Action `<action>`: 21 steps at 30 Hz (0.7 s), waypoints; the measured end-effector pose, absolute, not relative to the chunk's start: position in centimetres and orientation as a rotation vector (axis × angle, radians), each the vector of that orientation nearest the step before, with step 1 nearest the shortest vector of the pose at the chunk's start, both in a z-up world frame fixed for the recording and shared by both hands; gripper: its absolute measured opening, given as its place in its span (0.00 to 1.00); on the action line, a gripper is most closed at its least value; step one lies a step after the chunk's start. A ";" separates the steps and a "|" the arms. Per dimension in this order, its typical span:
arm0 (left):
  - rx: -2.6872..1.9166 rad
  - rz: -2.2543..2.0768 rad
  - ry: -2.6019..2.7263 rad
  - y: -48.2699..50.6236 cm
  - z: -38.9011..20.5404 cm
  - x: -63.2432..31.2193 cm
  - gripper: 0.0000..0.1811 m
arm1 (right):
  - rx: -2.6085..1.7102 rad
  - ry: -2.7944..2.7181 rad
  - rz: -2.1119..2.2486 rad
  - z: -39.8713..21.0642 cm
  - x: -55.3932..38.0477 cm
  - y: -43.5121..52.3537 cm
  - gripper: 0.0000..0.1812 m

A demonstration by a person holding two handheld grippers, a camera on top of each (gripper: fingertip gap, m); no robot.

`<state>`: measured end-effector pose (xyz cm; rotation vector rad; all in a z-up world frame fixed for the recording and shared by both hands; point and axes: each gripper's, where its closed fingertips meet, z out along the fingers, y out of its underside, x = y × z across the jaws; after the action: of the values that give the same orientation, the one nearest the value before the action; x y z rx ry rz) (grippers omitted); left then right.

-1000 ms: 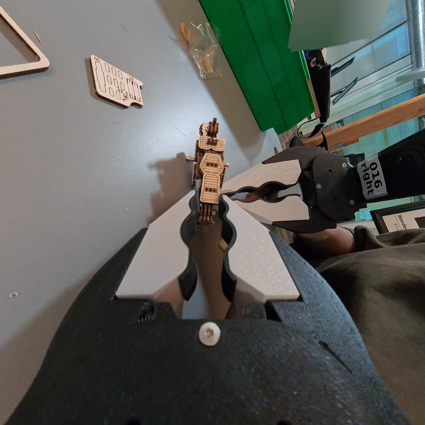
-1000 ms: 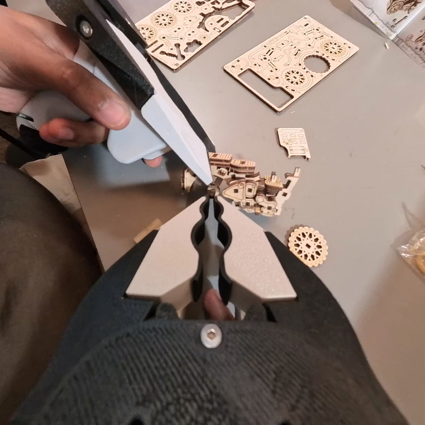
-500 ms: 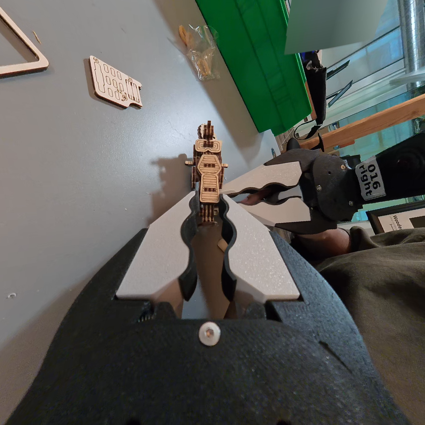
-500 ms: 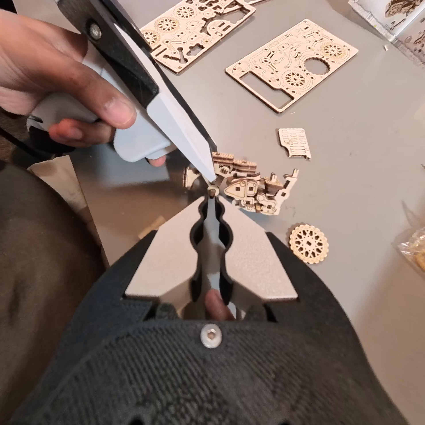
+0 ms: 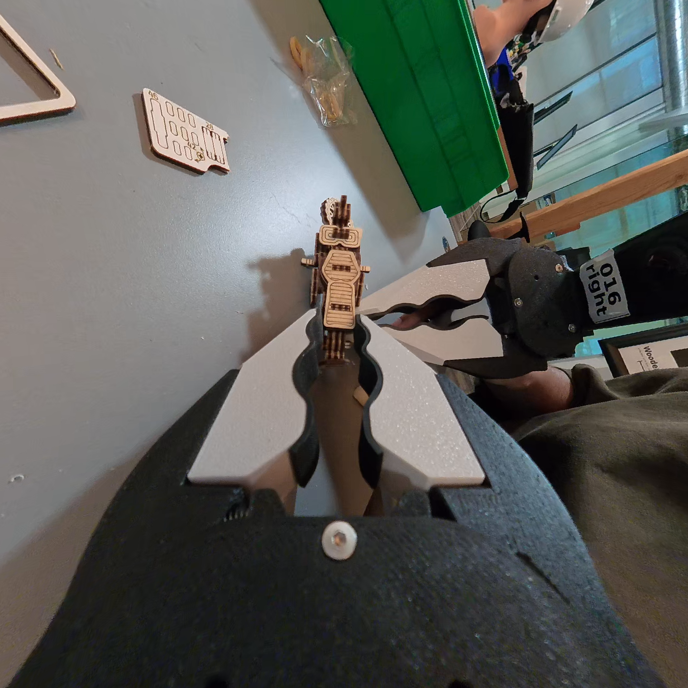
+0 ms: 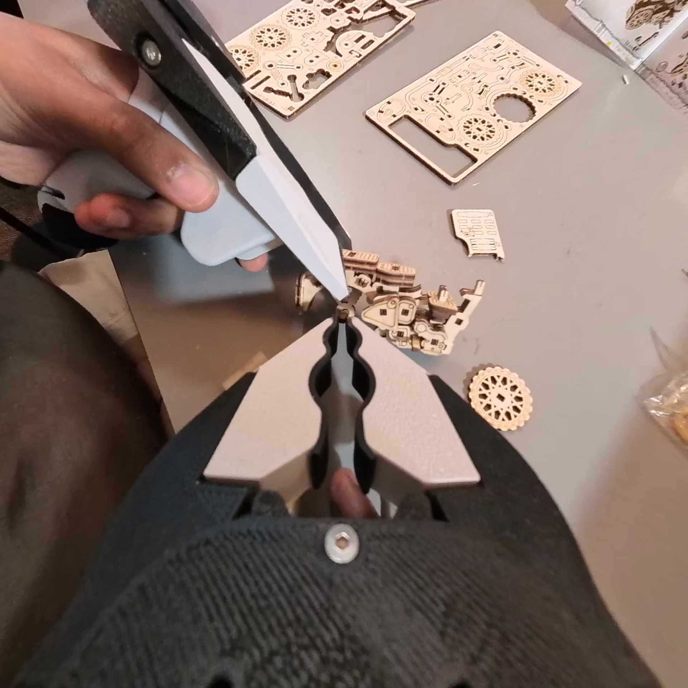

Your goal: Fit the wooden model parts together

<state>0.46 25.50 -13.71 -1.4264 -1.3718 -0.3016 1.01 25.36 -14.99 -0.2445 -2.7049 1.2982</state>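
Observation:
A part-built wooden motorcycle model [image 5: 339, 275] is held a little above the grey table [image 5: 111, 298]. My left gripper [image 5: 338, 327] is shut on its rear end. In the right wrist view the model [image 6: 402, 312] shows side-on, and the left gripper [image 6: 339, 292] comes in from the upper left, held by a hand [image 6: 93, 123]. My right gripper [image 6: 342, 321] is shut on a small wooden pin [image 6: 342, 311] at the model's near side, right below the left gripper's tip. The right gripper also shows in the left wrist view [image 5: 366, 314], its tips against the model.
A loose wooden wheel [image 6: 500, 398] lies to the right of the model. A small cut-out sheet [image 6: 478, 233], two larger part sheets [image 6: 473, 104] [image 6: 316, 48] and a plastic bag [image 6: 666, 409] lie farther out. A green bin [image 5: 417, 104] stands at the table's far side. The grippers are tip to tip, or close to it. About 9 cm separates my right fingertips from the loose wooden wheel [image 6: 500, 398].
Both grippers keep their hold. The model and the left gripper have shifted only very slightly.

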 end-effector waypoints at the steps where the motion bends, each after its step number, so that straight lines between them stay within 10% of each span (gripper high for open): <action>1: -1.429 -0.301 -1.372 25.5 -13.7 0.5 0.09 | -0.246 -2.704 1.295 -15.0 1.0 25.4 0.01; 21: -1.249 -0.381 -1.360 24.8 -12.4 0.0 0.09 | -0.318 -2.706 1.412 -14.0 0.9 26.0 0.09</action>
<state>-0.05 24.77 -12.36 -1.2486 -1.3600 -0.3806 0.88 26.01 -13.97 -0.3176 -2.7060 1.4119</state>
